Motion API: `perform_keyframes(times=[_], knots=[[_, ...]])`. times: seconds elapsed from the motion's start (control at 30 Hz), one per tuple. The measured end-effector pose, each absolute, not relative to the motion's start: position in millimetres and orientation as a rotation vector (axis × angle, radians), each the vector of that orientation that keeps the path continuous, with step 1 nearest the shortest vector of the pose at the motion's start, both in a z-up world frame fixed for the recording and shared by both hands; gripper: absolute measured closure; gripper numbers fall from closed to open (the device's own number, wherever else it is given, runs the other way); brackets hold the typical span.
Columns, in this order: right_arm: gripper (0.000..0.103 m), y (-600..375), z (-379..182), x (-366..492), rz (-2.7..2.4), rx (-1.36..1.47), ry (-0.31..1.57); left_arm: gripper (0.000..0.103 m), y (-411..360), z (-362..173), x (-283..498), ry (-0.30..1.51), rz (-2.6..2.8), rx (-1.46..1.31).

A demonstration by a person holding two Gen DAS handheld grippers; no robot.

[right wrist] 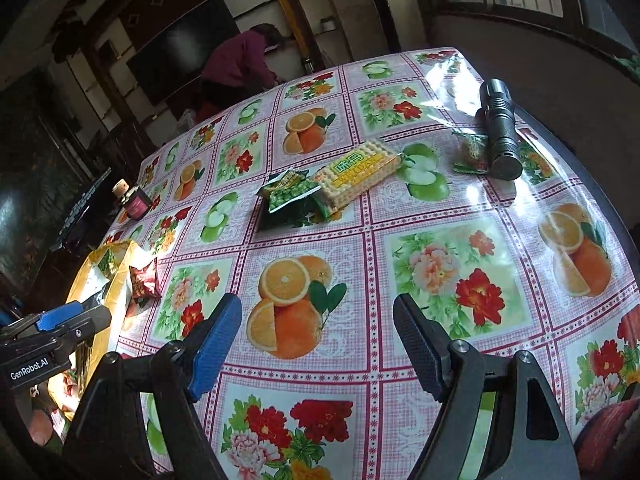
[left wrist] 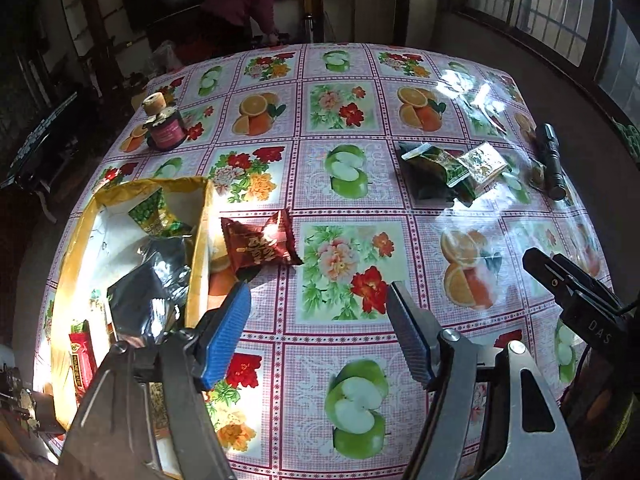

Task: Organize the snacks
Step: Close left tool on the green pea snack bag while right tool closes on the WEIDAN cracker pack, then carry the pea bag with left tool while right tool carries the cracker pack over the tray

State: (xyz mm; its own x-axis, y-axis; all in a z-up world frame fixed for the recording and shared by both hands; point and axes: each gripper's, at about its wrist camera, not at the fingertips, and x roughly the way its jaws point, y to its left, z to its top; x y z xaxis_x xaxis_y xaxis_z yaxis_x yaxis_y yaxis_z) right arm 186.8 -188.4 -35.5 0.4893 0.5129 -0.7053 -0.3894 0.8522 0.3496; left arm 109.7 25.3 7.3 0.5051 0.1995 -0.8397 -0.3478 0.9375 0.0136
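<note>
Dim room, dark wall screen at the back, a person [left wrist: 244, 0] in a maroon top bent over beyond the far edge of the table [left wrist: 340, 320]. The table carries a glossy cloth printed with fruit and flower squares.

My left tongs [left wrist: 318, 308]: jaws stand well apart, nothing between the pads, nothing touched. They hang above the cloth beside the gold box. My right tongs [right wrist: 318, 320]: jaws likewise wide, empty, clear of the cloth, over an orange-printed square.

Gold box [left wrist: 80, 248]: open-topped, at the left edge of the table, long axis running from the near edge toward the far one. Inside it lie a silver foil pack [left wrist: 148, 284], a green packet [left wrist: 154, 212] at its far end and a red packet [left wrist: 82, 356] at its near end.

Red snack packet [left wrist: 260, 240]: flat on the cloth, just beside the box's right wall near its far corner, long axis roughly across the table; whether it touches the wall I cannot tell.

Green pea packets [right wrist: 290, 198]: toward the far right part of the table, in a small heap. The yellow wafer pack [right wrist: 360, 174] leans on that heap, long axis slanting away toward the right edge.

Black flashlight [right wrist: 500, 128]: near the right edge, lying lengthwise toward the far edge, a small clear-wrapped snack [right wrist: 470, 152] just beside it.

Dark jar [left wrist: 166, 128]: upright near the far left corner, a small roll on top.
</note>
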Motion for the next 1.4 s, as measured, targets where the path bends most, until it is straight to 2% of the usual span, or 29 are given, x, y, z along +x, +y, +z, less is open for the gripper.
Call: perform_keyframes(times=[0.1,0.27,0.43,0.63,0.7,0.77,0.8,0.83,0.87,0.9,1.13,1.23,1.3,1.33,1.4], knots=[[0.025,-191,-38,216,0.509,0.239,0.921,0.026,23,7,150,1.025,0.289,-0.246],[0.025,-179,-44,261,0.416,0.268,0.95,0.026,17,-3,228,1.105,0.199,-0.386],[0.025,-190,-44,261,0.388,0.287,0.92,0.026,12,-26,292,1.173,0.196,-0.455],[0.025,-205,-45,272,0.36,0.325,0.923,0.024,5,-60,332,1.254,0.188,-0.456],[0.025,-203,-46,279,0.354,0.32,0.931,0.023,1,-58,333,1.23,0.191,-0.411],[0.025,-198,-48,286,0.353,0.312,0.945,0.029,6,-59,329,1.212,0.186,-0.397],[0.025,-194,-50,289,0.353,0.306,0.956,0.04,10,-58,324,1.202,0.188,-0.39],[0.025,-189,-52,292,0.352,0.305,0.974,0.057,14,-57,318,1.201,0.198,-0.379],[0.025,-185,-56,296,0.354,0.311,1.0,0.064,20,-56,312,1.201,0.206,-0.368],[0.025,-179,-60,300,0.351,0.317,1.026,0.066,26,-56,306,1.207,0.206,-0.375],[0.024,-134,-65,323,0.257,0.251,1.055,0.066,64,-50,249,1.176,0.234,-0.466],[0.022,-110,-68,331,0.205,0.11,1.019,0.066,68,-41,241,1.165,0.212,-0.474],[0.024,-100,-70,332,0.2,0.014,1.005,0.066,67,-35,244,1.153,0.188,-0.474],[0.029,-99,-71,330,0.21,-0.022,0.993,0.065,64,-33,247,1.154,0.181,-0.465],[0.047,-102,-72,324,0.22,-0.102,0.97,0.065,52,-32,259,1.153,0.156,-0.437]])
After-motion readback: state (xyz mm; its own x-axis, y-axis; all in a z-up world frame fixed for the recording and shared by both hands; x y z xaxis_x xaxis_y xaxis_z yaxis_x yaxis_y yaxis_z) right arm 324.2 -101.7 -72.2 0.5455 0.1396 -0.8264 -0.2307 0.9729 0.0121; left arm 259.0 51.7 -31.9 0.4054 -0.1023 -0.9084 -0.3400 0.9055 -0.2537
